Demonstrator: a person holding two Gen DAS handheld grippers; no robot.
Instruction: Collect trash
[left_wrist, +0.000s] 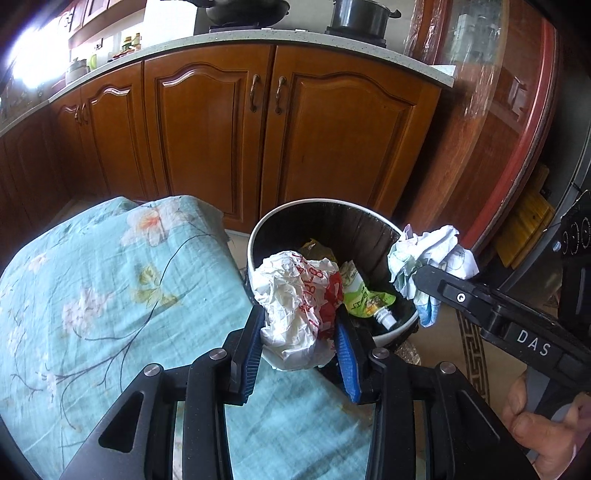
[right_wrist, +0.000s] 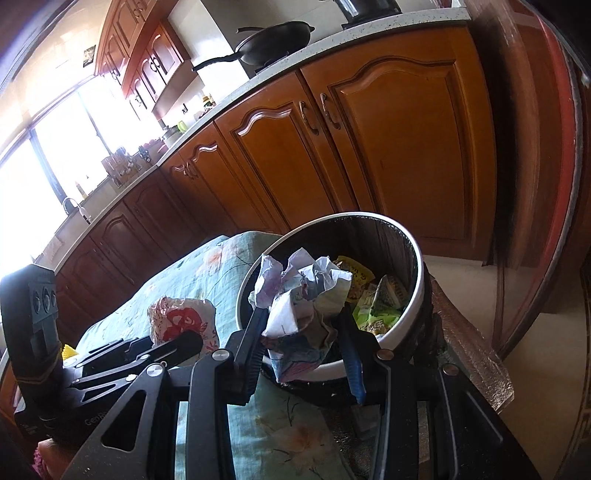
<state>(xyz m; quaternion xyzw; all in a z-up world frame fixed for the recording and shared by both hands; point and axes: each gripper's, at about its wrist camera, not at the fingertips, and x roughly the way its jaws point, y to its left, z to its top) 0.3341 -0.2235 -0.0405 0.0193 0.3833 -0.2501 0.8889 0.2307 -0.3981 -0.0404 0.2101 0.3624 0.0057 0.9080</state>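
My left gripper is shut on a crumpled white and red wrapper, held at the near rim of the round bin. The bin has a white rim and a dark inside, and holds a green pouch and a yellow wrapper. My right gripper is shut on a crumpled white and blue paper wad, over the bin's near edge. In the left wrist view that wad hangs beside the bin's right rim. In the right wrist view the left gripper's wrapper shows at the left.
A table under a turquoise flowered cloth lies left of the bin. Wooden cabinet doors stand behind, under a pale counter with a wok and a pot. A red-edged glass door is at the right. A hand holds the right gripper.
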